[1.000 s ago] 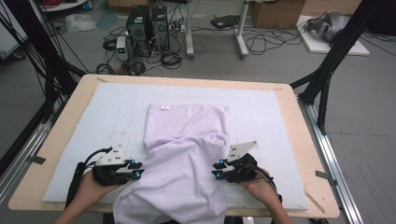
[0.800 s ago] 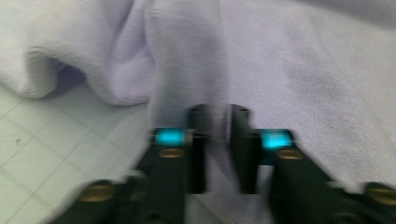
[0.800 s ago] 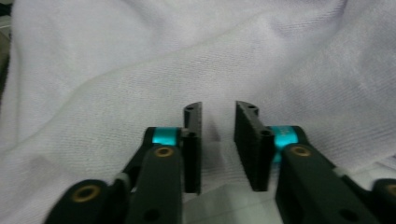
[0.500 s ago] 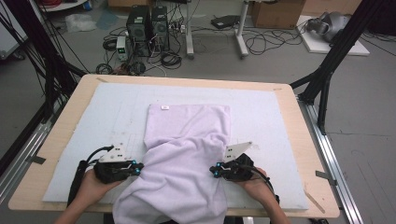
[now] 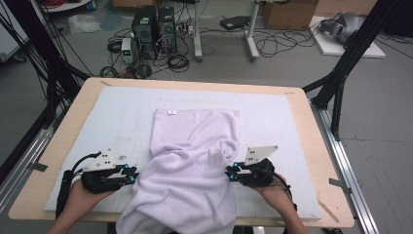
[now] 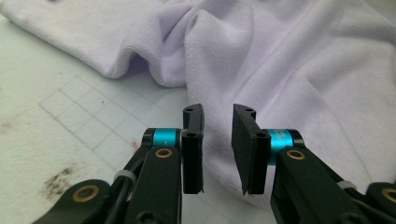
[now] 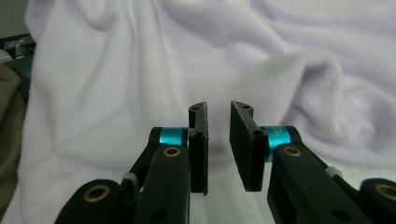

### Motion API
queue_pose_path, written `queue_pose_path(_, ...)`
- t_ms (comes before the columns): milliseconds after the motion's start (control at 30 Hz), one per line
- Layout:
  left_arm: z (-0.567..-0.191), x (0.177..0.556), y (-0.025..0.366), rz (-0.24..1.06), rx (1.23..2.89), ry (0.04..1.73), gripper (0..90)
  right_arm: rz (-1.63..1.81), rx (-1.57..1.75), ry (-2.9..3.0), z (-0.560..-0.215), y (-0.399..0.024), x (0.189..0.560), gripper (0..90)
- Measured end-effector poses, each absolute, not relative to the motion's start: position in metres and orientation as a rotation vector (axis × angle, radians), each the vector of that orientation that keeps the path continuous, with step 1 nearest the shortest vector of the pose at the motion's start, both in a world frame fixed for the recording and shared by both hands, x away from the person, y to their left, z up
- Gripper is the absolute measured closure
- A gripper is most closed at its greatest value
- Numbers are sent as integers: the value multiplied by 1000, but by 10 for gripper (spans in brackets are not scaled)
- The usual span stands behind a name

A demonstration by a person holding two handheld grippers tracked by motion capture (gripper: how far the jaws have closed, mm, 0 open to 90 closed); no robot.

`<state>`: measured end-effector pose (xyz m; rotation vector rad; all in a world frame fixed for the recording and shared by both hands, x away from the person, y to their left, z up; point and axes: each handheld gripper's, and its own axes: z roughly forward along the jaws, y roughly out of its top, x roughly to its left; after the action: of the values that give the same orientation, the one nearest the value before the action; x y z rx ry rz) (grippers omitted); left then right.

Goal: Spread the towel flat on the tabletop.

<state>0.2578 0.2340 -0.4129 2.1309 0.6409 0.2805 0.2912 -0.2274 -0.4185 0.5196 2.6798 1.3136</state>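
A lilac towel (image 5: 195, 161) lies crumpled on the white mat (image 5: 272, 117), its near end hanging over the table's front edge. My left gripper (image 5: 130, 176) sits at the towel's left edge and my right gripper (image 5: 229, 173) at its right edge, both pointing inward. In the left gripper view the left gripper (image 6: 217, 112) has a narrow gap between its pads, with the towel (image 6: 289, 60) beyond them and nothing pinched. In the right gripper view the right gripper (image 7: 218, 108) stands the same way before the towel (image 7: 140, 70). Both pairs of jaws have just been opening.
The wooden table (image 5: 321, 161) carries the mat, which shows a faint grid and dark stains (image 6: 60, 182). Black frame posts (image 5: 341, 73) and metal rails flank the table. Computer towers (image 5: 153, 27) and cables lie on the floor behind.
My left gripper has drawn back slightly to the left, off the towel's edge. The right gripper and the towel's folds look unchanged.
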Motion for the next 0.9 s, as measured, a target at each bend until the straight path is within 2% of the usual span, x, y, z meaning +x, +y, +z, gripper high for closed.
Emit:
queue_pose_path(267,-429,271,218,249,2191,656,672,1190,510,2762,-436,-215,295,684)
queue_pose_path(333,-434,273,217,219,2213,654,732,1163,492,2777,-441,-210,296,726)
queue_pose_path(400,-438,272,215,214,2227,644,820,1183,491,2796,-442,-210,298,876)
queue_pose_path(600,-434,269,213,216,2221,633,858,1198,501,2804,-436,-221,292,889)
queue_pose_path(900,-413,243,226,216,2153,584,854,1394,426,2722,-400,-249,260,884)
